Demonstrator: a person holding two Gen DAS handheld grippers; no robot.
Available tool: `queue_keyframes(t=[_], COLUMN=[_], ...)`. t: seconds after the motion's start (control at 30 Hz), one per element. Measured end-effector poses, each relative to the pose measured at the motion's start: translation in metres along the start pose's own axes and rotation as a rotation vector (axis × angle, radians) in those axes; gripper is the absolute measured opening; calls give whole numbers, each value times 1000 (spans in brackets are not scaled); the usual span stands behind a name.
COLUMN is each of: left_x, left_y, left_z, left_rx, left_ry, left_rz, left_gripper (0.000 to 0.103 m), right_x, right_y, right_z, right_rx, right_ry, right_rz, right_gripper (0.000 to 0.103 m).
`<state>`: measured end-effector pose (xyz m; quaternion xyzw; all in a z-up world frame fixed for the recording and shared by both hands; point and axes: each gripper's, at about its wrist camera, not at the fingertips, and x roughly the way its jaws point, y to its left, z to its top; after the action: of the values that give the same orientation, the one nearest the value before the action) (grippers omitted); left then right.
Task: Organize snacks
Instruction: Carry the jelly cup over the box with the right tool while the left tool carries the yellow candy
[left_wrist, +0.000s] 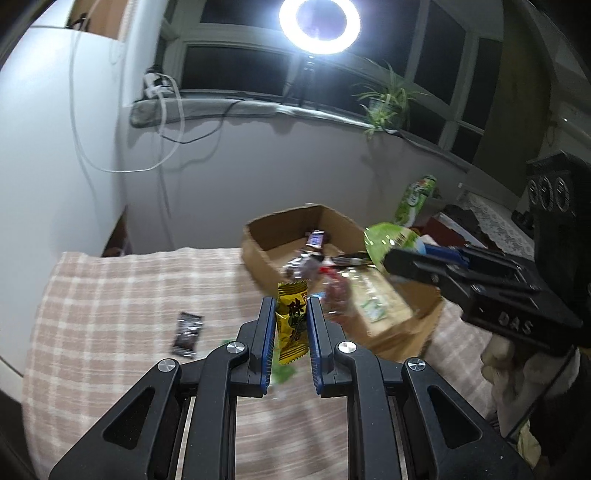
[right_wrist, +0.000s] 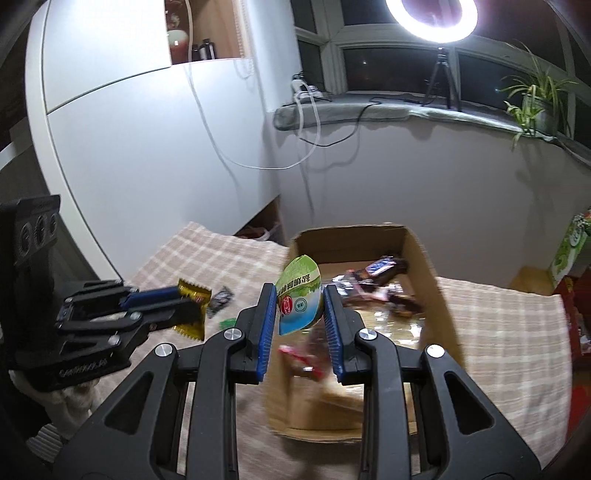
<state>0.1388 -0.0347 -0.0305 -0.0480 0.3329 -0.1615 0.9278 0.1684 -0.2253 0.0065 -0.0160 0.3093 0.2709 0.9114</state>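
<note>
My left gripper (left_wrist: 290, 308) is shut on a yellow snack packet (left_wrist: 292, 325) and holds it upright above the checked cloth, just left of the cardboard box (left_wrist: 258, 254). My right gripper (right_wrist: 300, 295) is shut on a green and white snack packet (right_wrist: 298, 295) and holds it over the near left part of the box (right_wrist: 424, 258). The box holds several wrapped snacks (right_wrist: 384, 273). In the right wrist view the left gripper (right_wrist: 181, 299) and its yellow packet (right_wrist: 192, 310) show at the left. In the left wrist view the right gripper (left_wrist: 399, 258) and its green packet (left_wrist: 388, 240) show at the right.
A dark snack packet (left_wrist: 187, 332) lies on the checked cloth (left_wrist: 110, 295), with a small green wrapper (right_wrist: 227, 322) near it. A green carton (left_wrist: 415, 199) stands behind the box. A wall, a windowsill with a plant (left_wrist: 384, 99) and a ring light (left_wrist: 319, 22) lie beyond.
</note>
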Motion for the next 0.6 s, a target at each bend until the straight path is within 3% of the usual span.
queue_keyframes(t=[0.3, 0.6], left_x=[24, 45], left_y=[-38, -62], left_z=[3, 2], left_rx=[19, 36], left_ry=[27, 65], left_rz=[-63, -101], left_gripper=[15, 15], right_x=[1, 28], right_y=[-45, -70], right_z=[13, 30], right_rx=[19, 28], right_ry=[5, 34], right_rz=[-46, -52], right_gripper=[27, 27])
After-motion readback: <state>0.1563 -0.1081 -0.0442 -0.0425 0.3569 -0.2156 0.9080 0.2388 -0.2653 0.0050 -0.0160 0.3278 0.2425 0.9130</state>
